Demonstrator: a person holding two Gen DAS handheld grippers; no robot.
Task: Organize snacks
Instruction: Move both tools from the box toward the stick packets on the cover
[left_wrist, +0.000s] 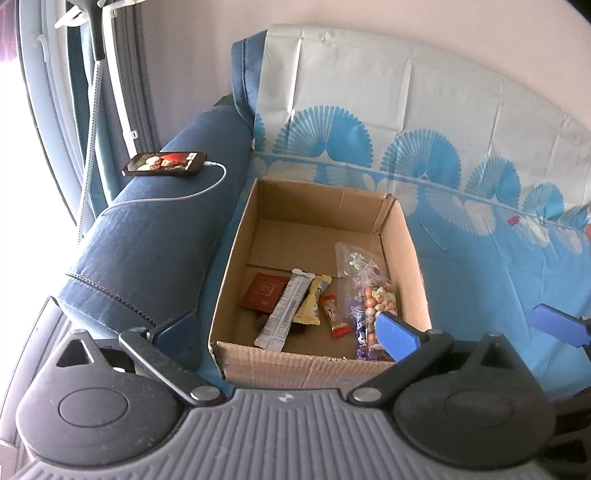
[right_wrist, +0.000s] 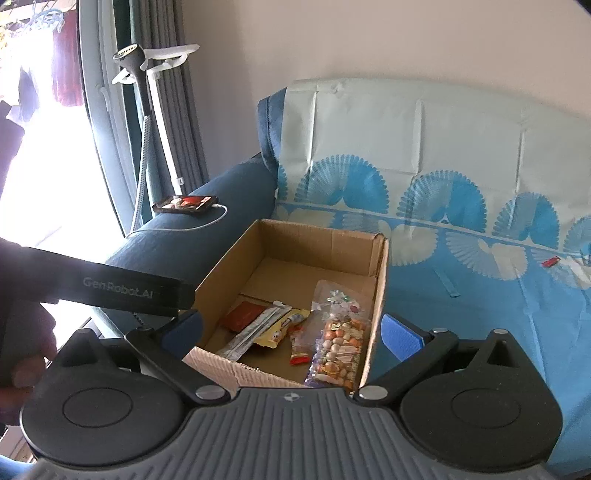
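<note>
Both grippers stood wide open and empty over a cardboard box (left_wrist: 321, 221) on a sofa as the snack sorting went on. The left gripper (left_wrist: 288, 330) hung above the box's near wall, one blue pad by the armrest (left_wrist: 147, 236), the other over a clear bag of sweets (left_wrist: 369, 295); the right gripper (right_wrist: 291, 330) straddled the same box, its right pad outside the wall. Inside, on the box floor toward the near end, lay a red packet (left_wrist: 262, 293), a white stick pack (left_wrist: 284, 310), a yellow wrapper (left_wrist: 312, 301), a small red candy (left_wrist: 334, 315) and the bag, side by side and partly overlapping. All looked light. The foil and film wrappers seemed slick and thin, likely to slide or crumple, so a pinch across the narrow middle of each would probably serve best. The bag looked soft and lumpy, its load free to shift; taking it by the flat sealed top should hold better than squeezing the sweets. The left view alone showed a pad of the right gripper (left_wrist: 561, 328) off at the right over the blue sheet (left_wrist: 480, 277). The right view alone showed the left tool's black body (right_wrist: 110, 288) and the hand (right_wrist: 22, 354) around it. Both caught a phone (right_wrist: 184, 204) charging on the armrest and a stray red item (right_wrist: 549, 262), perhaps another snack, on the sheet well away from the box.
</note>
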